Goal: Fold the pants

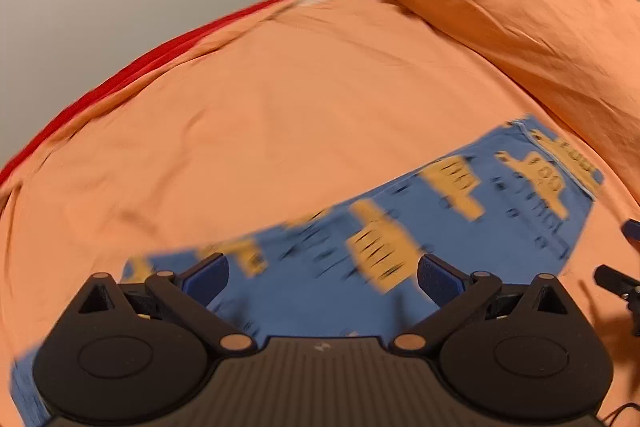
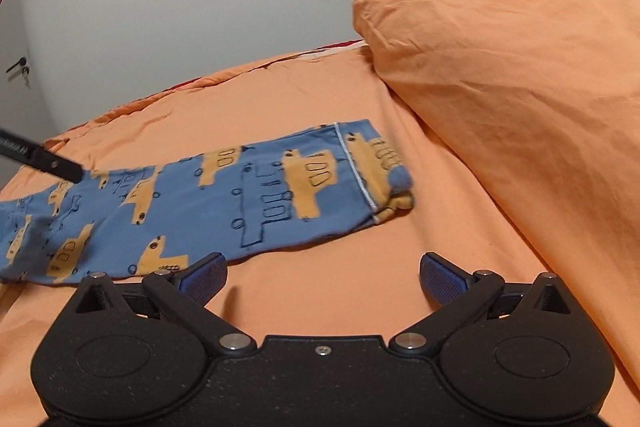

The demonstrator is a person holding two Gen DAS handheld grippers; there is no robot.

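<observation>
Nearest, the right gripper [image 2: 323, 277] hovers with jaws spread wide and empty over the orange bed [image 2: 340, 287]. The left gripper [image 1: 323, 277], jaws also released, hangs above the blue truck-print pants [image 2: 224, 195], lying flat, lengthwise folded. Beyond sits a pillow [image 2: 520, 87]. Each gripper should probably pinch both layers at one end, then lift evenly.

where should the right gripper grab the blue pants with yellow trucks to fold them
Probably at the cuffed end of the blue truck-print pants, coming from the near long edge. That end lies flat on the orange bedsheet with stacked layers exposed, and the open right gripper is nearest it; the left gripper hovers open over the other end.
</observation>
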